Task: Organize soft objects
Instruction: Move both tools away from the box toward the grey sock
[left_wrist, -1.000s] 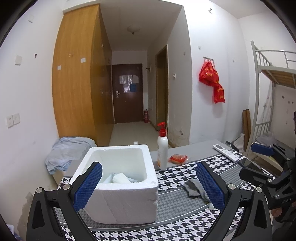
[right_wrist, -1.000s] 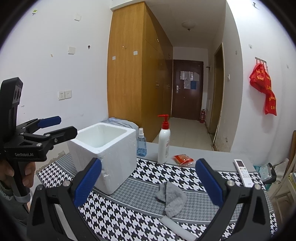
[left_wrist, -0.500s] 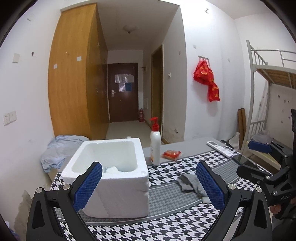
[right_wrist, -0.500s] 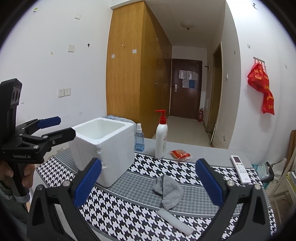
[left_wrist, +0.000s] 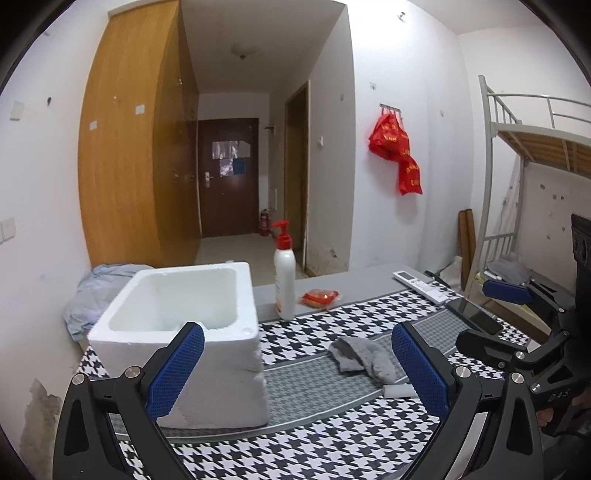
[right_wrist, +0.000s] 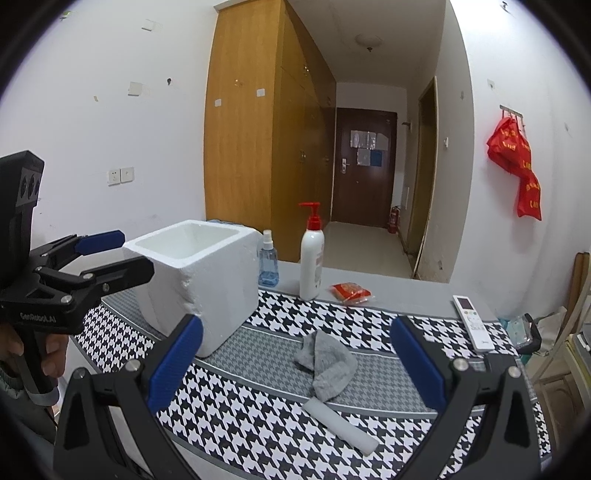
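Note:
A grey sock (right_wrist: 327, 363) (left_wrist: 364, 359) lies crumpled on the houndstooth tablecloth. A white foam stick (right_wrist: 340, 426) (left_wrist: 398, 390) lies just in front of it. A white foam box (left_wrist: 184, 332) (right_wrist: 199, 273) stands open on the left of the table. My left gripper (left_wrist: 295, 373) is open and empty, held above the table's near edge, in front of the box. My right gripper (right_wrist: 295, 363) is open and empty, above the near edge, with the sock between and beyond its fingers.
A white pump bottle (right_wrist: 311, 254) (left_wrist: 284, 275), a blue spray bottle (right_wrist: 268, 264), a red packet (right_wrist: 351, 291) (left_wrist: 318, 297) and a remote (right_wrist: 472, 321) (left_wrist: 419, 286) are at the back. A phone (left_wrist: 474, 315) lies right. Light blue cloth (left_wrist: 99, 291) is behind the box.
Both grippers have pulled back and down from the table, so the box and sock look farther away. The box's inside is hidden from the left wrist view now. Both stay open.

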